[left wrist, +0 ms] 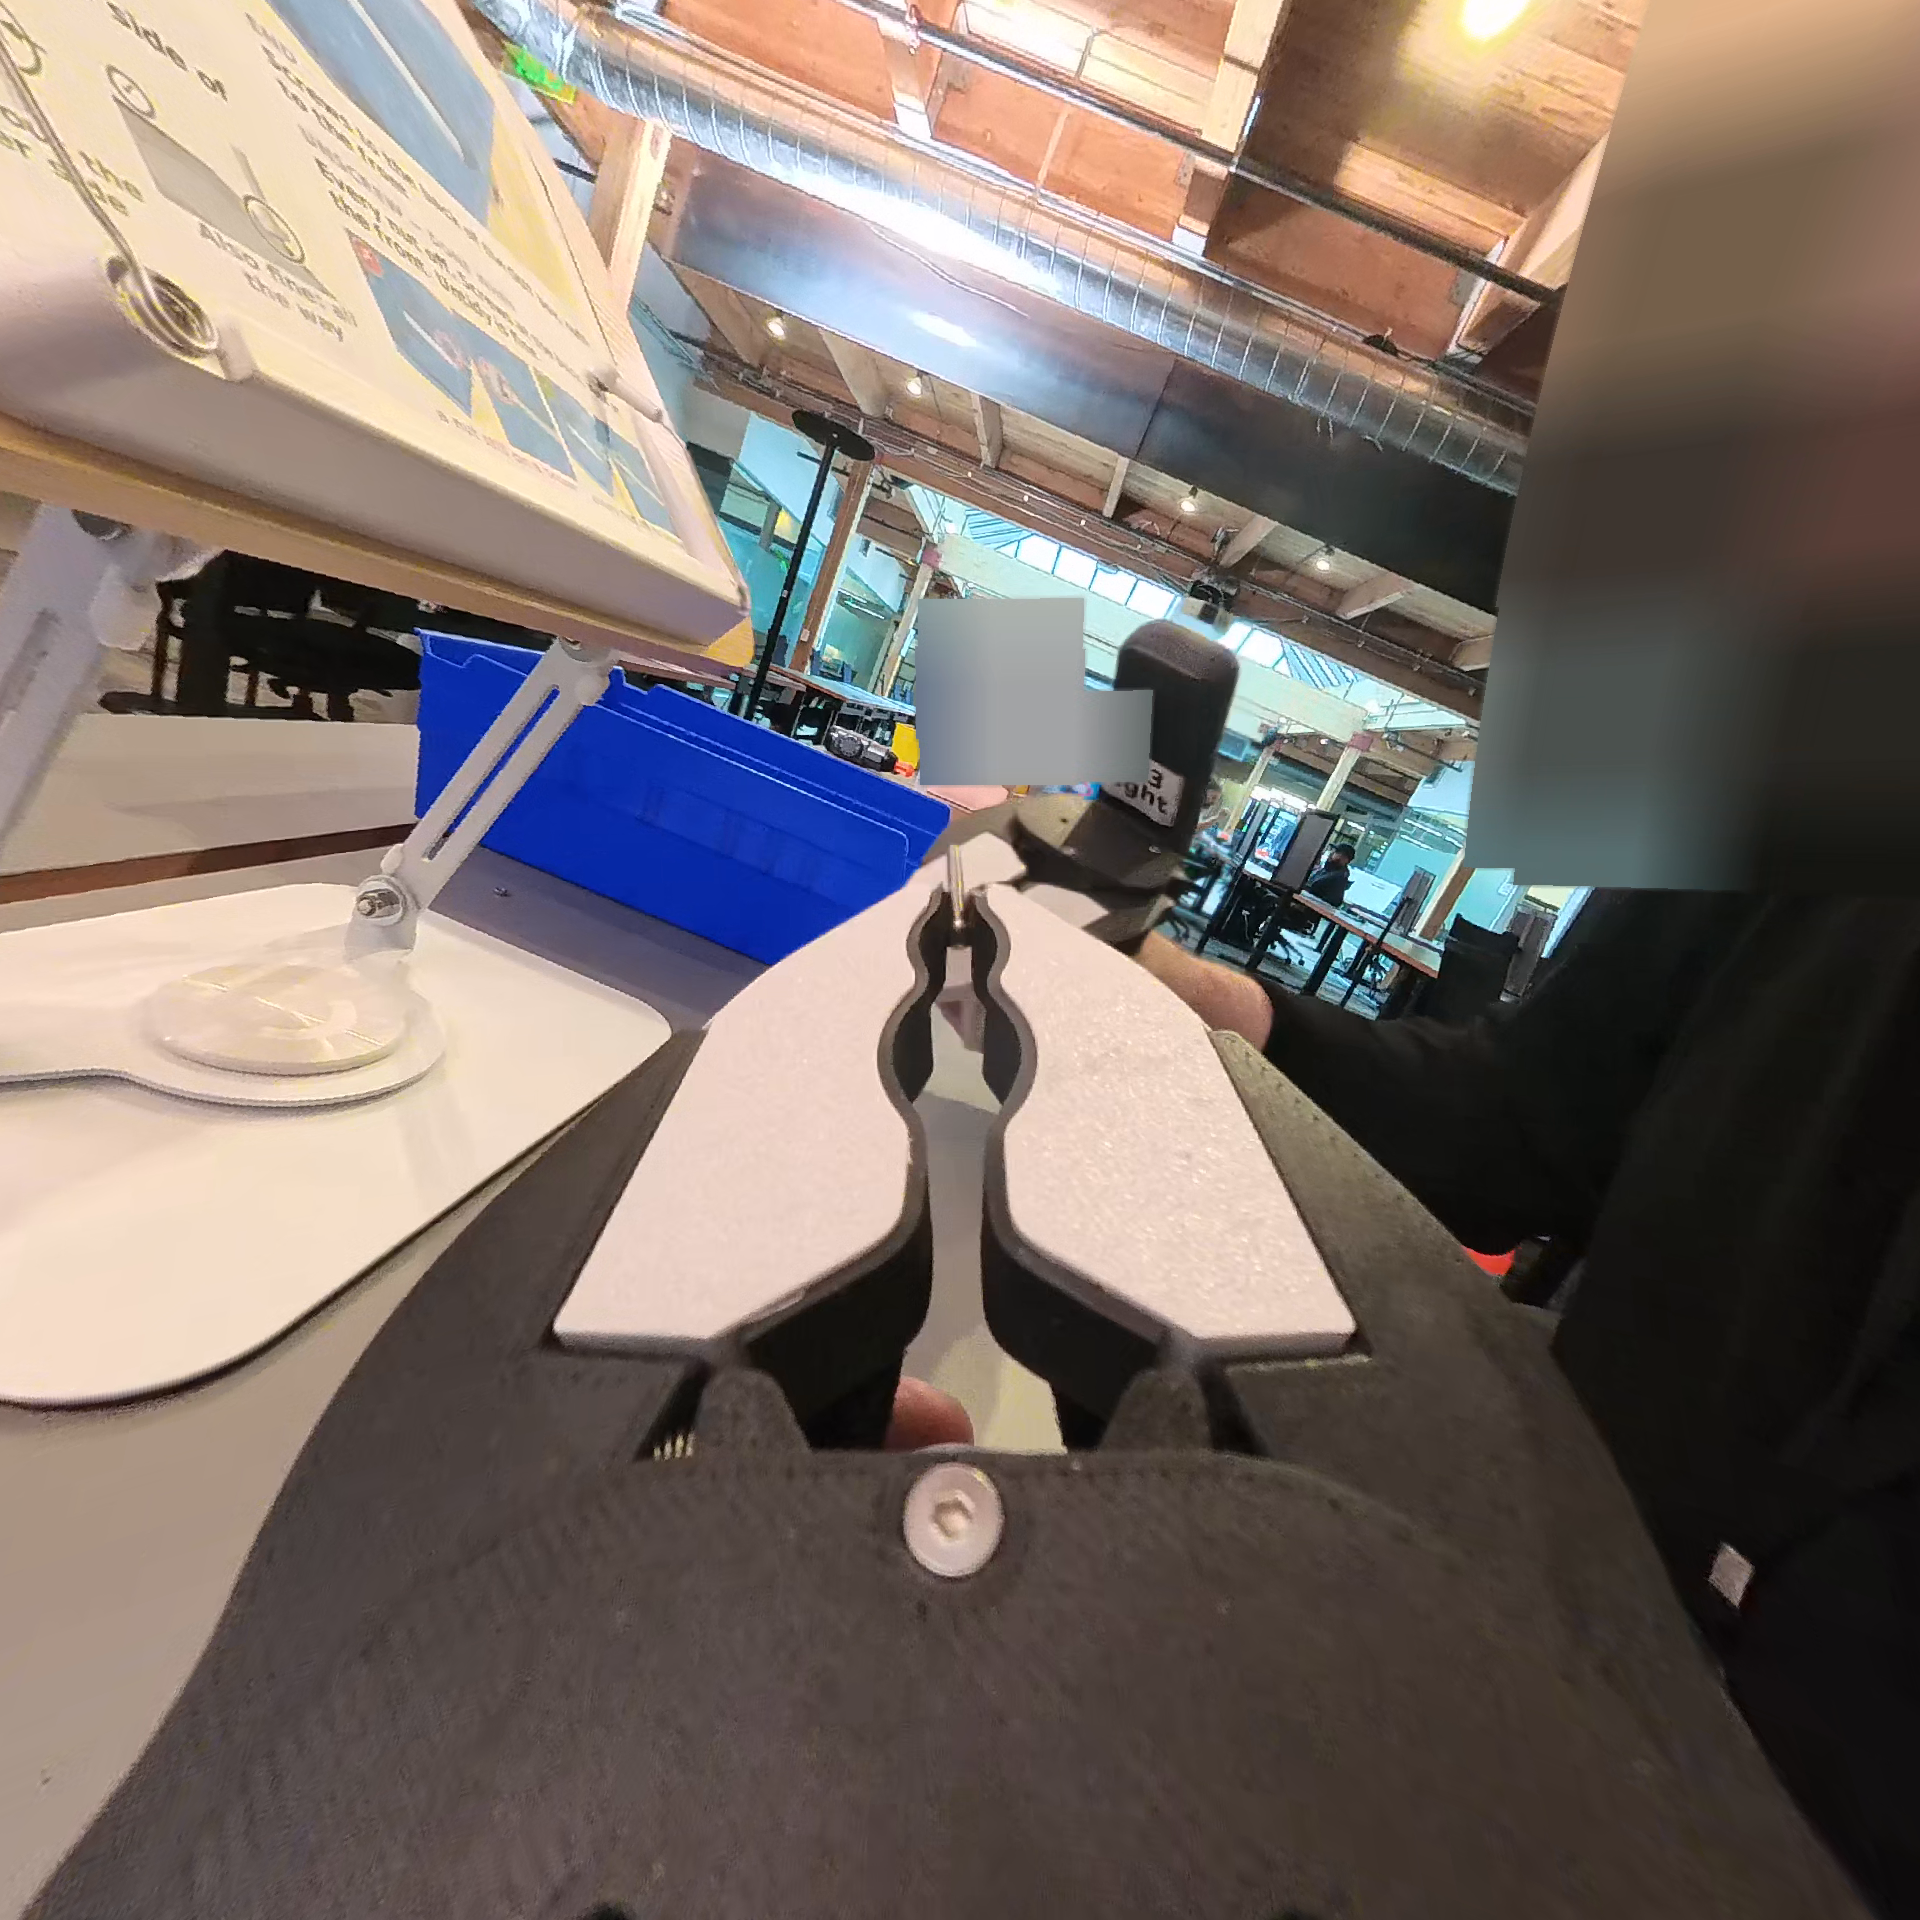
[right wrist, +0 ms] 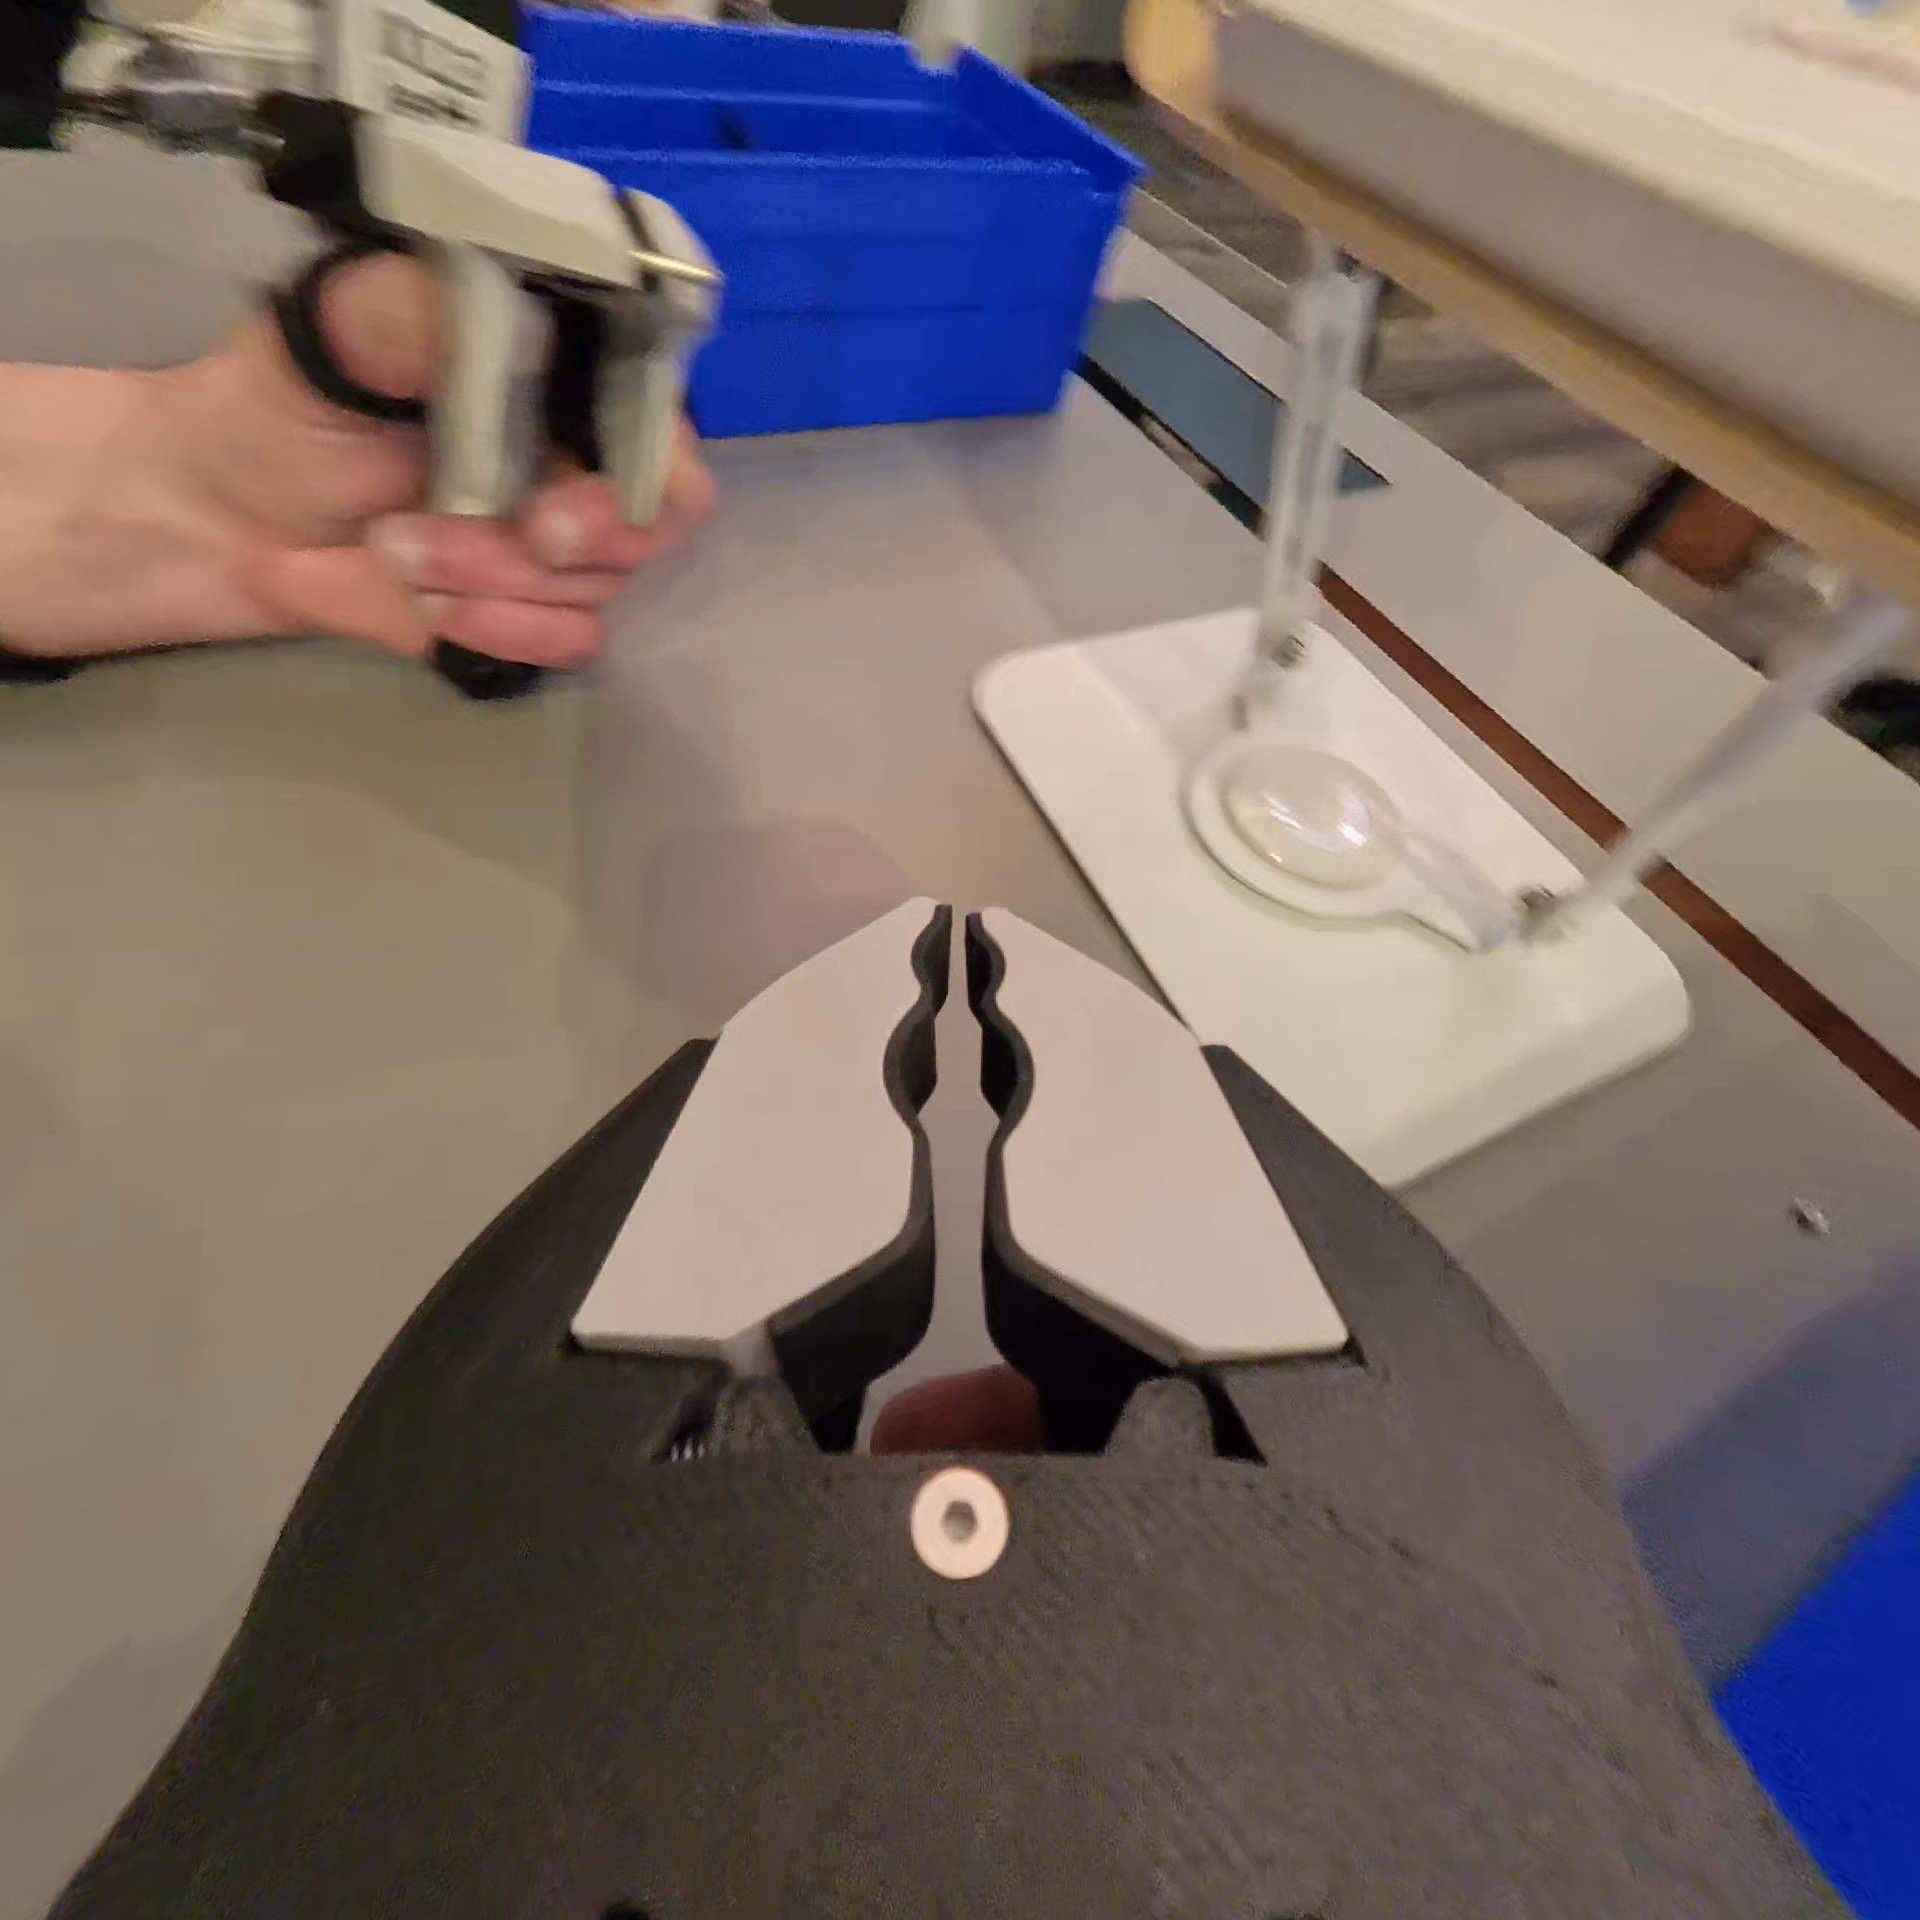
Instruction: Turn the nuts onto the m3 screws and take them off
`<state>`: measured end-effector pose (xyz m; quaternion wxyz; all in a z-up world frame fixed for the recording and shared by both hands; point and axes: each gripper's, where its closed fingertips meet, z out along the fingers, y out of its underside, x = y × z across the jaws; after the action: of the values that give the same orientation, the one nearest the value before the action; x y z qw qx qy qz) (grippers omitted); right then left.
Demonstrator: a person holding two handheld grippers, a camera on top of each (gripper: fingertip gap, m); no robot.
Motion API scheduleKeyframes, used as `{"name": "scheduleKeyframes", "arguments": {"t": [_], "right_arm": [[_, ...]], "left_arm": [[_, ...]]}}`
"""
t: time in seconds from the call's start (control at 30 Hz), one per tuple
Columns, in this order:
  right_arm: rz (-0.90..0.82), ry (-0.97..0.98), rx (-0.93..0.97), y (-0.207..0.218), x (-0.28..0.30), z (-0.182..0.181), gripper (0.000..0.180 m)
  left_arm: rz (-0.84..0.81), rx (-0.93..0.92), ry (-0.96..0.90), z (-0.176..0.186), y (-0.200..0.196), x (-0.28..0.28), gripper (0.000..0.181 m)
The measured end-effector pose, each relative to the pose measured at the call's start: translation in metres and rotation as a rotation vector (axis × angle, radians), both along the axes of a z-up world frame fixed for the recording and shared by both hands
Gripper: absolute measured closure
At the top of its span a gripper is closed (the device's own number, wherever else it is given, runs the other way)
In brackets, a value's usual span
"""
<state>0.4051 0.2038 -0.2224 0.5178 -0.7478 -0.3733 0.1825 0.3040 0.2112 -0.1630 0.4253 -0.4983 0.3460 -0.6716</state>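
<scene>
Left gripper [left wrist: 958,906] pinches an upright screw [left wrist: 954,883] at its tips; right gripper [right wrist: 957,920] nearly closed, empty.

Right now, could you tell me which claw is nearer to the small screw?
Left. The left claw is shut on the screw, pinching it at the fingertips. The right claw holds nothing and hangs over the grey table, apart from the screw.

A blue bin [right wrist: 862,218] sits on my grey table [right wrist: 312,935], near a white stand base [right wrist: 1351,1039] carrying a tilted instruction board [left wrist: 343,281].
</scene>
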Motion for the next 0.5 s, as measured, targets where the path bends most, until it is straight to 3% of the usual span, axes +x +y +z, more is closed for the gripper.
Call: {"name": "scheduleKeyframes", "arguments": {"t": [0.23,0.5], "right_arm": [[-0.404,0.113,-0.037,0.054,0.058,-0.007,0.177],[-0.570,0.028,-0.037,0.075,0.096,-0.023,0.161]], "left_arm": [[-0.016,-0.001,0.013,-0.004,0.010,0.003,0.178],[-0.035,0.018,-0.003,0.003,0.004,-0.001,0.178]]}}
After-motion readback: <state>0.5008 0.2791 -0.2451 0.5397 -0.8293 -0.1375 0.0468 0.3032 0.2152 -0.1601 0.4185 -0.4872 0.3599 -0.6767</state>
